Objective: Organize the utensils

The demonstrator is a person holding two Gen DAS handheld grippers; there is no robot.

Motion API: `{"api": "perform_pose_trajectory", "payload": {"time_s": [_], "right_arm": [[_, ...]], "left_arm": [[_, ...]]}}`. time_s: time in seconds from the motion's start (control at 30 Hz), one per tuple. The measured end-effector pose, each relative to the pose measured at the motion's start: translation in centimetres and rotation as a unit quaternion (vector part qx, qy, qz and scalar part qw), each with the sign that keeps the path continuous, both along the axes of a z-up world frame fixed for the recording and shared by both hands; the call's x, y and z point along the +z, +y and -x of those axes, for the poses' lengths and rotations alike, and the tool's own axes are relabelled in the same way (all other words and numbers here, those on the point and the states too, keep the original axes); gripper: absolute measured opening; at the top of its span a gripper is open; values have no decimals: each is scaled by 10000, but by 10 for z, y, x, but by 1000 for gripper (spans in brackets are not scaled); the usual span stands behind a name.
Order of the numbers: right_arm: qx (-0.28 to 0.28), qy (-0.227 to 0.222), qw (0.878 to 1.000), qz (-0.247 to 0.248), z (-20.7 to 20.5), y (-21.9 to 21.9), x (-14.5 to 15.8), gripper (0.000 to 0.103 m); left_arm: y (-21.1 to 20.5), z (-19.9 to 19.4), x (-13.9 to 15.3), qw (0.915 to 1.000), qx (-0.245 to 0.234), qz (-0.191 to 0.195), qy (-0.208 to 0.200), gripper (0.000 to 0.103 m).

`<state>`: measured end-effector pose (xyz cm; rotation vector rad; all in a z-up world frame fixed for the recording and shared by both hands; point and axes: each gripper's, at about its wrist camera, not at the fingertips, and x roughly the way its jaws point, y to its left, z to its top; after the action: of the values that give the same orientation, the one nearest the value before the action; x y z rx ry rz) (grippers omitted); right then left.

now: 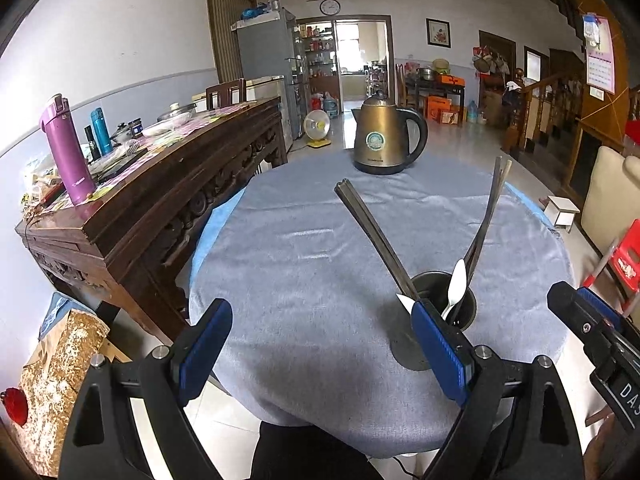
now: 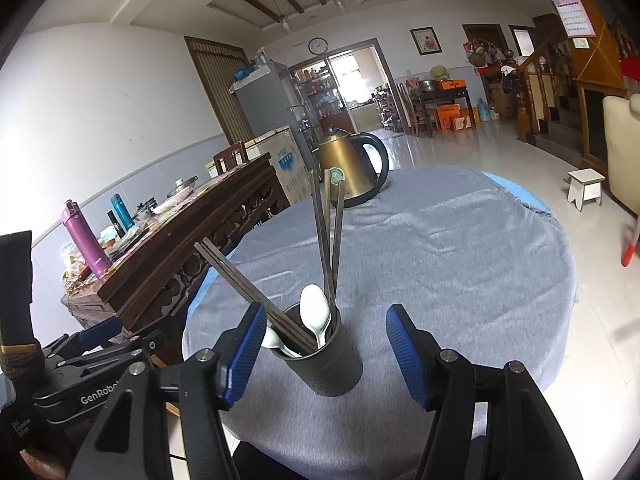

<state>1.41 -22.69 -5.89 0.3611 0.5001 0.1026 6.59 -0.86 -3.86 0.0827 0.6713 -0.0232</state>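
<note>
A dark utensil holder stands on the round table's grey cloth near its front edge. It holds metal chopsticks, a second leaning pair and white spoons. The holder also shows in the left wrist view, with chopsticks and a spoon in it. My right gripper is open, its blue pads on either side of the holder, apart from it. My left gripper is open and empty, left of the holder.
A bronze kettle stands at the table's far side. A dark wooden sideboard with a purple flask and clutter runs along the left. A white stool and a red chair stand on the right.
</note>
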Motion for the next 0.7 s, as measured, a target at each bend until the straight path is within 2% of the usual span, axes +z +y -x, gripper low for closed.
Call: {"api": "perform_pose_trajectory", "payload": {"time_s": [0.7], "right_arm": [[61, 14, 10000, 27, 1, 4, -1, 67]], "left_arm": [[3, -1, -6, 10000, 2, 42, 73, 91]]}}
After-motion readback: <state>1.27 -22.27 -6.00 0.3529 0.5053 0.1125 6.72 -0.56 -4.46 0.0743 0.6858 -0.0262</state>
